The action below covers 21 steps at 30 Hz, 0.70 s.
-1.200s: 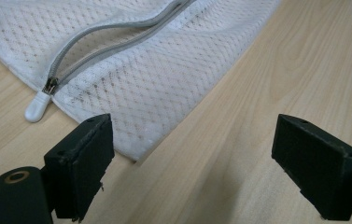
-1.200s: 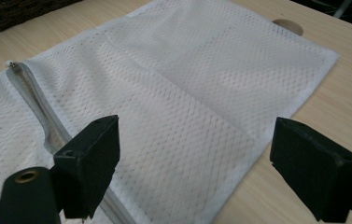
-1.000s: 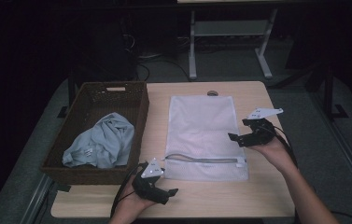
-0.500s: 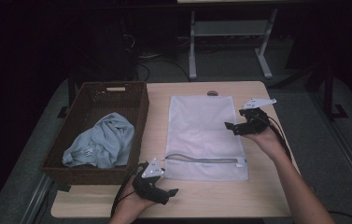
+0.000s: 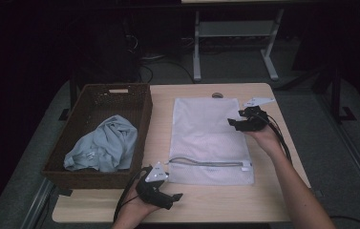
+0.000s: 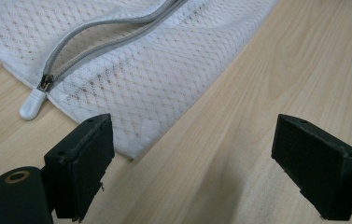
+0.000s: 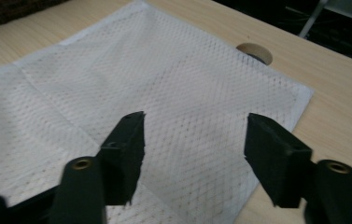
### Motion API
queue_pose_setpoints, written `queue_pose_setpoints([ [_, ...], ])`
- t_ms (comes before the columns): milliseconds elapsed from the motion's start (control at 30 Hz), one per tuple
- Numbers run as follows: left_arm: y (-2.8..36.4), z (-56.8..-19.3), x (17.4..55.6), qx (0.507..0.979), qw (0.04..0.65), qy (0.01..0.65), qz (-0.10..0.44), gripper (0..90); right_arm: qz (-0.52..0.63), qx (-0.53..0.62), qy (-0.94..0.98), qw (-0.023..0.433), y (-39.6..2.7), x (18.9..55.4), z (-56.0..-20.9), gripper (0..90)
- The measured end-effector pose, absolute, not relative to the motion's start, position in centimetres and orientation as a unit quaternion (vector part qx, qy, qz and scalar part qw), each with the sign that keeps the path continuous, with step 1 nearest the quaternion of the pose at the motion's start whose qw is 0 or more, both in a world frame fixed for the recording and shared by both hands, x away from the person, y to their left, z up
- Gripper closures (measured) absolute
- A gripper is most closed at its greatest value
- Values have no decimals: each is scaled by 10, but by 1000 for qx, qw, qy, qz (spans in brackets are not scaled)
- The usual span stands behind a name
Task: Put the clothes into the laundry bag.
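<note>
A white mesh laundry bag [image 5: 206,138] lies flat in the middle of the table, its grey zipper [image 5: 206,163] partly open near the front edge. The zipper's white pull tab [image 6: 31,103] shows in the left gripper view. My left gripper [image 5: 175,196] rests open on the table just in front of the bag's near left corner [image 6: 136,151], nothing between its jaws. My right gripper [image 5: 232,123] hovers open over the bag's right edge [image 7: 276,116], pointing left, jaws empty. A grey-blue garment [image 5: 103,145] lies crumpled in the brown wicker basket [image 5: 142,133].
The basket takes up the table's left side. A round cable hole [image 5: 217,95] sits behind the bag's far edge. Bare wood runs along the front [image 5: 225,200] and to the right of the bag. A white desk frame [image 5: 235,33] stands on the floor beyond.
My right gripper has moved away from me and to the left, from the table's right edge to over the bag's right side. The left gripper has barely shifted.
</note>
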<state>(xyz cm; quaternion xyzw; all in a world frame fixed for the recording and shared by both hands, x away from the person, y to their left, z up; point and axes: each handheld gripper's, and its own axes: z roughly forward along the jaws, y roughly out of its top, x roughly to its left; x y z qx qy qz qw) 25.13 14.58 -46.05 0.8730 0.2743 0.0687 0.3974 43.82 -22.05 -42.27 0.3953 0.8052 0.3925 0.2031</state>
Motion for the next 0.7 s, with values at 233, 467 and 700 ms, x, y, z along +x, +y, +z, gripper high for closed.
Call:
queue_pose_setpoints([
  [233, 147, -460, 251, 873, 398, 274, 70, 125, 369, 407, 813, 194, -224, 444, -435, 681],
  [467, 147, -460, 251, 874, 397, 273, 68, 125, 339, 433, 817, 174, -232, 454, -455, 893],
  [700, 147, -460, 251, 874, 397, 273, 68, 125, 320, 439, 822, 171, -235, 457, -464, 894],
])
